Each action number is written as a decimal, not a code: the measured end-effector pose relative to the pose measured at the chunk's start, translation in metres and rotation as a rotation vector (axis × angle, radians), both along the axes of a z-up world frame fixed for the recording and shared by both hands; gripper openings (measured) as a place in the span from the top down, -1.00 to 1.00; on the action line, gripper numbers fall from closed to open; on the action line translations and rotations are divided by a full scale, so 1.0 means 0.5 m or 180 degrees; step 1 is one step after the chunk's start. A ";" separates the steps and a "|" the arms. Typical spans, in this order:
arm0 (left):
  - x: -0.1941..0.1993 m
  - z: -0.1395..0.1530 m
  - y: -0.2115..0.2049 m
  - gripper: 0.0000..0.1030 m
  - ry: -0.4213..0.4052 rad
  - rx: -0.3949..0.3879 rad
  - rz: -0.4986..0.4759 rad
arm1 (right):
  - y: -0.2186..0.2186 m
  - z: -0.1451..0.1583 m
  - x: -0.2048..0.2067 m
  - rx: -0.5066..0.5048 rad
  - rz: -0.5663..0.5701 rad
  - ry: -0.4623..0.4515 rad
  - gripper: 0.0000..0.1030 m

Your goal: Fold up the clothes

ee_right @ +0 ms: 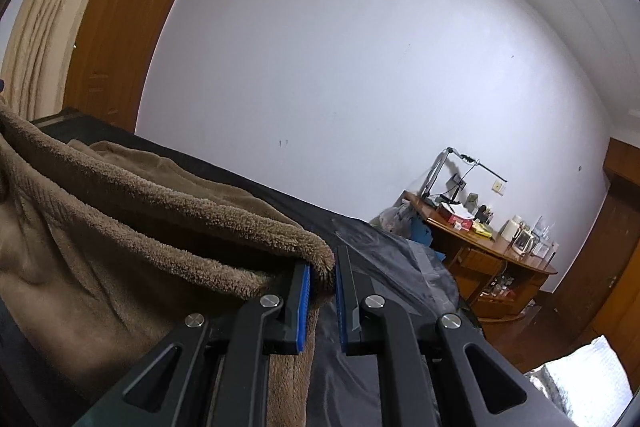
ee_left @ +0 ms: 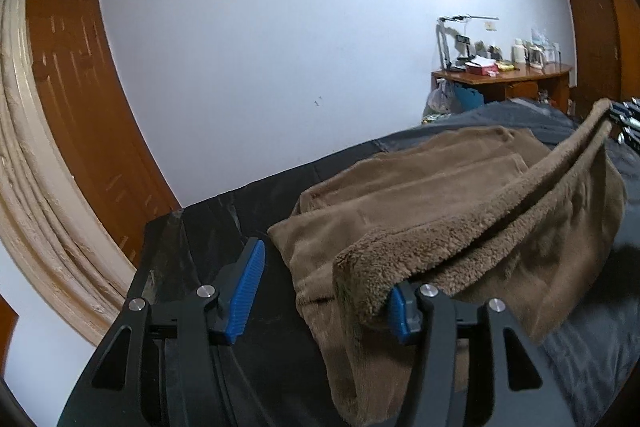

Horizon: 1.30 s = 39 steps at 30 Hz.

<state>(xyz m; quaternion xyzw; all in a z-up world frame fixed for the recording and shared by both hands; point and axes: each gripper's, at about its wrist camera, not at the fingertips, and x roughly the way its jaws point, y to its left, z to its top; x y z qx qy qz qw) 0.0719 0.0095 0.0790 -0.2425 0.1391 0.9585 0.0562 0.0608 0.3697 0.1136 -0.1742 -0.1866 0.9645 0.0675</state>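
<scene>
A bed (ee_left: 560,123) covered in dark grey bedding is filling the lower part of both views. A black sheet (ee_left: 248,211) is lying over its near end, reaching the corner. A brown fleece garment (ee_left: 400,195) is lying directly on the dark surface, partly folded in layers, with one fuzzy edge lifting off the bed. A white patterned cloth (ee_right: 592,371) is showing at the right wrist view's lower right.

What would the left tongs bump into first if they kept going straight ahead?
Probably the brown fleece garment. Its fuzzy edge already drapes over the right finger of the left tongs, and more folded fleece lies ahead on the dark bed cover. Depth is uncertain.
</scene>
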 end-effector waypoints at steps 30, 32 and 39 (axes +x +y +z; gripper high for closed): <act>-0.597 -0.118 0.076 -0.23 -0.0787 -0.0385 0.0455 | 0.035 -0.090 -0.574 -0.0031 -0.0250 -0.0871 0.79; -0.615 -0.142 0.077 -0.23 -0.0870 -0.0389 0.0467 | 0.032 -0.116 -0.591 -0.0010 -0.0247 -0.0982 0.79; -0.650 -0.175 0.084 -0.23 -0.0976 -0.0363 0.0478 | 0.025 -0.163 -0.619 0.0035 -0.0236 -0.1219 0.79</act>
